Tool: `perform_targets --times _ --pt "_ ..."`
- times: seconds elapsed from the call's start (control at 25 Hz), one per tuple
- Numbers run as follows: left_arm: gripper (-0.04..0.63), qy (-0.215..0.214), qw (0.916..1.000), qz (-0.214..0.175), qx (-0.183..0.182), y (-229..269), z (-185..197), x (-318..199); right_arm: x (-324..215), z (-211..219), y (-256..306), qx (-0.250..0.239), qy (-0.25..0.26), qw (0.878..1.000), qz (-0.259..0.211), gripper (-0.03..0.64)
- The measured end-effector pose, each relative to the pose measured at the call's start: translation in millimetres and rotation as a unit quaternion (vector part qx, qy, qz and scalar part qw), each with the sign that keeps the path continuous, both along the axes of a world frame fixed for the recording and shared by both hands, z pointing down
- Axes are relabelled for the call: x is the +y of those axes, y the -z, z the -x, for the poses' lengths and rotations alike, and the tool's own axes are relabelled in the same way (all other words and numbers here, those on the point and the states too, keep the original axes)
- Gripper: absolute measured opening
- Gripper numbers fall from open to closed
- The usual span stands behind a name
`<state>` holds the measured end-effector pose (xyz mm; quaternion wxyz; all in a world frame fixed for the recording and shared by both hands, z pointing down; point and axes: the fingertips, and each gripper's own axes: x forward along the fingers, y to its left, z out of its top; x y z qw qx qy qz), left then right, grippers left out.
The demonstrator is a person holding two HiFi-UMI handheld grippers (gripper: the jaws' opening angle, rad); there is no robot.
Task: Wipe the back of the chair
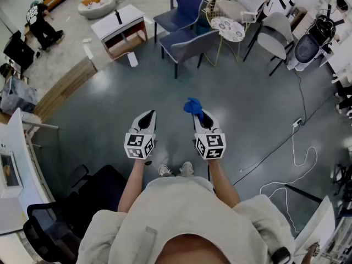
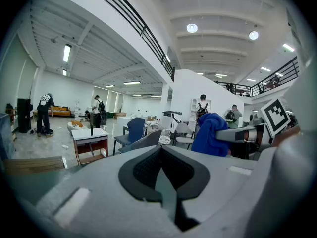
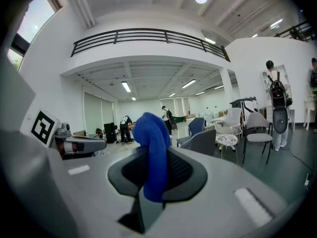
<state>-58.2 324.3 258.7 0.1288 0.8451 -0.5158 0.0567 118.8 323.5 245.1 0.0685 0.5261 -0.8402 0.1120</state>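
One cloth (image 3: 150, 133) ready, grey chair (image 1: 190, 44) well ahead

On the left, the left gripper (image 2: 161, 150) is closed on nothing. The right gripper (image 3: 151, 157) pinches the blue cloth, which bunches up above its jaws. The grey chair stands well apart, across the floor. Best to walk up close first, steady the frame with the free gripper, then draw the cloth flat along the back in long, overlapping strokes.

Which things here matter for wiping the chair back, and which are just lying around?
For the job: blue cloth, clamped in the right gripper; grey chair ahead, likely the target.
Just lying about: blue chair, low white table, round side table, black office chair. Left gripper is shut, empty.
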Motion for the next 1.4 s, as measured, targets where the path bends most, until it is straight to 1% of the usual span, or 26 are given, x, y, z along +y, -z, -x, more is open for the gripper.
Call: perform_targets --times 0.24,0.44,0.64,1.0,1.2,1.4 --pt "0.002 0.002 1.0 0.0 -0.003 -1.9 -3.6 -1.3 -1.1 1.5 -2.0 0.0 0.007 1.0 0.0 0.064" --pt "0.002 0.007 1.0 0.002 -0.005 -3.1 -8.8 -4.7 -5.8 -5.3 -4.9 -0.001 0.011 1.0 0.003 0.064" --pt "0.002 0.016 0.9999 0.001 -0.006 -1.1 -13.2 -9.9 -11.3 -12.0 -6.0 -0.021 0.017 1.0 0.003 0.066" --pt "0.002 0.029 0.9994 -0.001 -0.02 2.7 -30.5 -20.7 -27.4 -20.9 -16.7 -0.028 0.038 0.999 0.003 0.067" --pt "0.002 0.044 0.9988 0.007 -0.018 -3.7 -27.8 -24.6 -37.6 -20.0 -22.6 -0.036 0.044 0.998 0.009 0.067" --pt "0.002 0.051 0.9983 0.019 -0.018 -14.4 -21.9 -40.8 -54.8 -15.5 -28.2 -0.036 0.047 0.998 0.015 0.067"
